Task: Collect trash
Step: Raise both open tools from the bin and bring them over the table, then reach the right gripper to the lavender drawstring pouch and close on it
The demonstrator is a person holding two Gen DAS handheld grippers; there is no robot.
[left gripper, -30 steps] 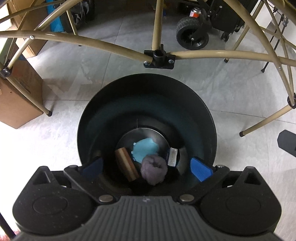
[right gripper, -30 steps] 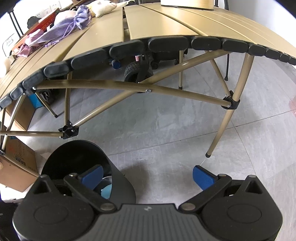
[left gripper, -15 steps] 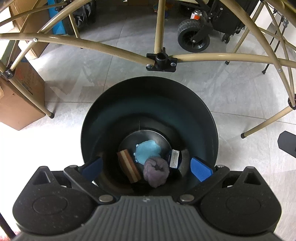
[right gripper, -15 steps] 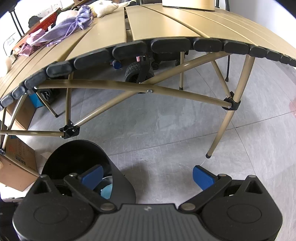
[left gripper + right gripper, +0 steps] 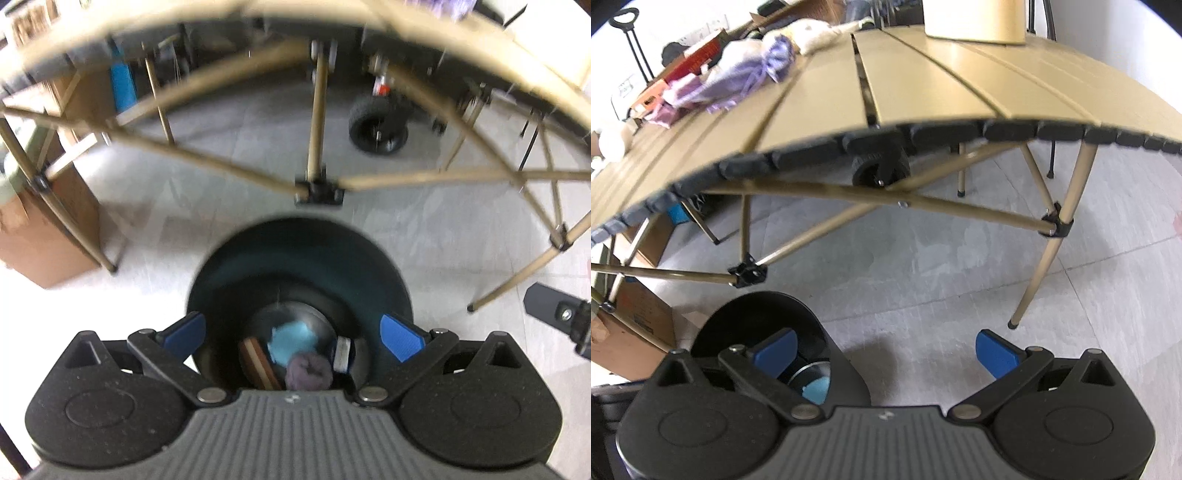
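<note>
A black trash bin (image 5: 295,258) stands on the floor beside the table. In it lie a light blue scrap (image 5: 291,341), a brown striped piece (image 5: 256,363), a purple-grey wad (image 5: 308,373) and a small white-and-blue item (image 5: 342,356). My left gripper (image 5: 293,334) hangs open and empty above the bin's mouth. My right gripper (image 5: 886,350) is open and empty, above the floor to the right of the bin (image 5: 757,317). A purple cloth (image 5: 738,81) and other soft items lie on the tan slatted table (image 5: 923,81).
Tan table legs and cross braces (image 5: 317,122) stand just beyond the bin. A cardboard box (image 5: 48,236) sits left of it. A black wheel (image 5: 378,127) is under the table's far side. A tan box (image 5: 975,18) stands on the tabletop.
Both grippers have risen and tilted up. The bin looks smaller in the left wrist view, and more of the tabletop shows in the right wrist view. The trash in the bin has not moved.
</note>
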